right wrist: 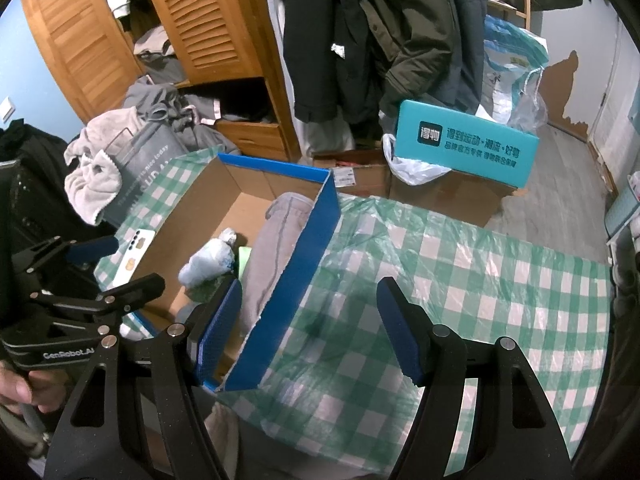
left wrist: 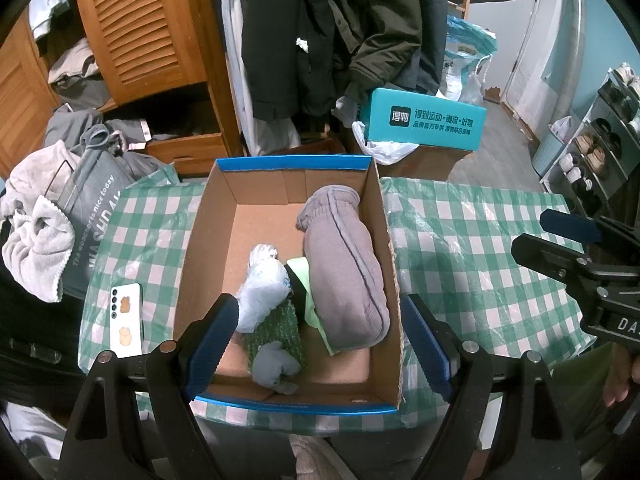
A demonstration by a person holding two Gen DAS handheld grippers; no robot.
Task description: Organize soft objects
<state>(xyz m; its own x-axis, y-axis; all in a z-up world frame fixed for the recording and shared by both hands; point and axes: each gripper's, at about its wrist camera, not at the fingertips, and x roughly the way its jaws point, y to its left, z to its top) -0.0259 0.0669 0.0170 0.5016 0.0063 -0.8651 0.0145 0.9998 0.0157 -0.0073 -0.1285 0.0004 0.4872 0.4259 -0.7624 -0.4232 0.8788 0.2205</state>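
Both tools, left tool (left wrist: pixel 320 344) and right tool (right wrist: pixel 312 328), hang open and empty; soft items, mitten (left wrist: pixel 344 268) included, fill the box (left wrist: pixel 208 216) at frame centre. Probably done, so lift clear gently.

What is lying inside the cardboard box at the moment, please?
In the box: a grey mitten, plastic bag, green cloth, green pad and small grey toy. Anything beneath them is hidden.

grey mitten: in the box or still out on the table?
In. The grey mitten lies inside the cardboard box, along its right wall, beside a white bag.
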